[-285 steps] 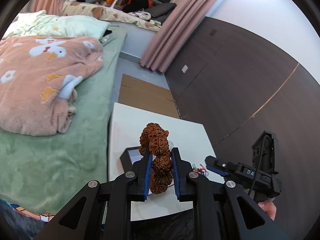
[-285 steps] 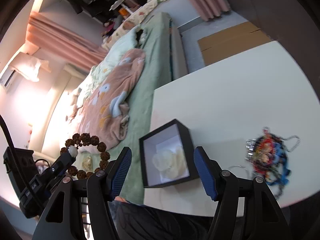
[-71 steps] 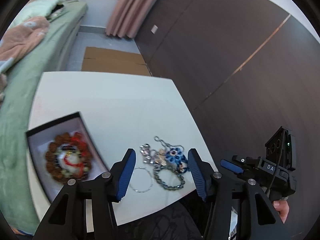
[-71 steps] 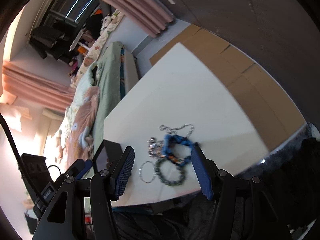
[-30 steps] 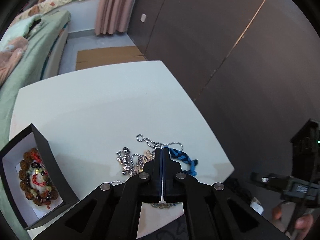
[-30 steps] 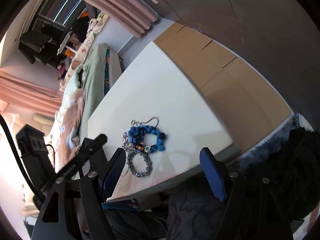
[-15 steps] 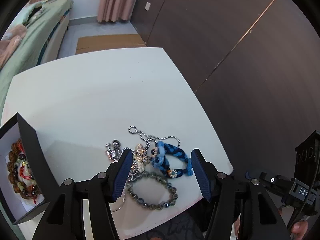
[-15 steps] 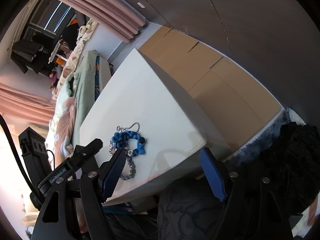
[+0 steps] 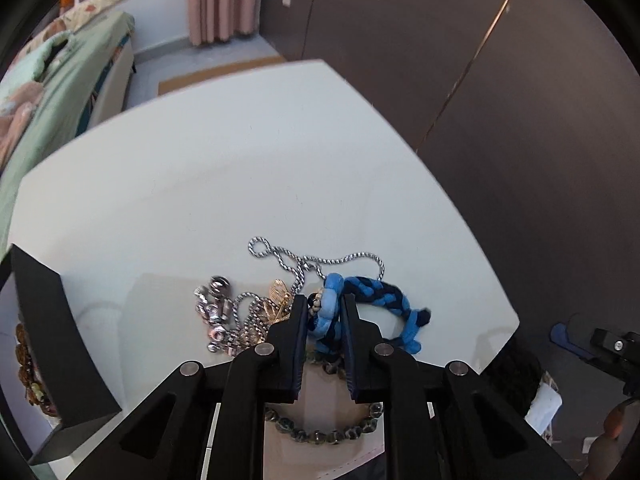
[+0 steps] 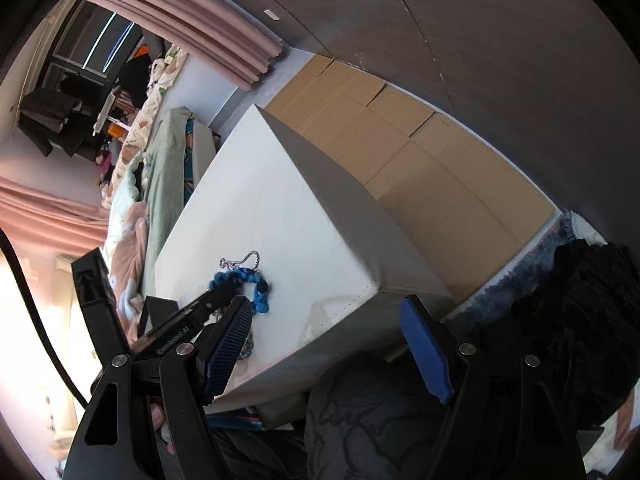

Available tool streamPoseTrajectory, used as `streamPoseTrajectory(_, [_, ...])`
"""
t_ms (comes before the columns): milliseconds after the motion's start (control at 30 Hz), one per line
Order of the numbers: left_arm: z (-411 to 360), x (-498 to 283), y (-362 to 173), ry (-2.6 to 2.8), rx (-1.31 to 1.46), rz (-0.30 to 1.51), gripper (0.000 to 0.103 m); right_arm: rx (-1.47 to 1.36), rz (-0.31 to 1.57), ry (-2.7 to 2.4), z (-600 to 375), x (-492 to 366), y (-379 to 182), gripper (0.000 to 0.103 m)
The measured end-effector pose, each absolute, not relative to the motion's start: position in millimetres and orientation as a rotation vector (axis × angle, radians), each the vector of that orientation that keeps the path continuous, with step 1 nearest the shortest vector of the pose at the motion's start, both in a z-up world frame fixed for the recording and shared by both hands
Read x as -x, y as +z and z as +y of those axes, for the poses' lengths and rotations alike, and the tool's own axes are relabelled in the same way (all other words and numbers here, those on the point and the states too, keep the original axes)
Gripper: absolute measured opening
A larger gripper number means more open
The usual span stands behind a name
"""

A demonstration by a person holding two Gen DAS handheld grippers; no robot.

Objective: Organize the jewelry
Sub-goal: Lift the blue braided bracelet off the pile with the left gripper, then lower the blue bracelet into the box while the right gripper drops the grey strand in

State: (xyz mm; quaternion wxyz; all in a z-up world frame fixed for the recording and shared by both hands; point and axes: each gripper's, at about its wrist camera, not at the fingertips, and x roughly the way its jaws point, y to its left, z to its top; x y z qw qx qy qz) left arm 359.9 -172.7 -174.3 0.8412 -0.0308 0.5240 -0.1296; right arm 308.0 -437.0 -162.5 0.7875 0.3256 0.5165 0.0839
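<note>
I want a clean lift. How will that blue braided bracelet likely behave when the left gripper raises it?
The blue braided bracelet looks like soft cord, so it will probably sag from the left gripper. Its loop lies against the silver chain, which may snag and drag along. It seems light.

Place: a home bedroom.
Bed (image 9: 64, 80): green cover and rumpled floral bedding, beside the white table (image 9: 240, 168).
Curtains (image 10: 200, 20): pink, floor-length, by a window.
Wall (image 9: 500, 80): dark wood panelling with a socket.
Floor: flattened cardboard (image 10: 420, 152) and a dark shaggy rug (image 10: 580, 300).
</note>
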Motion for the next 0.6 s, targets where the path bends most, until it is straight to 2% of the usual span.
streamPoseTrajectory(433, [-102,-340,-124,-0.233,0.178,0.992,0.016,-0.623,1.152,0.285,-382,-327,-161,0.076])
streamPoseTrajectory(600, [-80,-331,-115,-0.223,0.225,0.965,0.016,-0.571,1.188,0.316,-356,-335,-164,0.066])
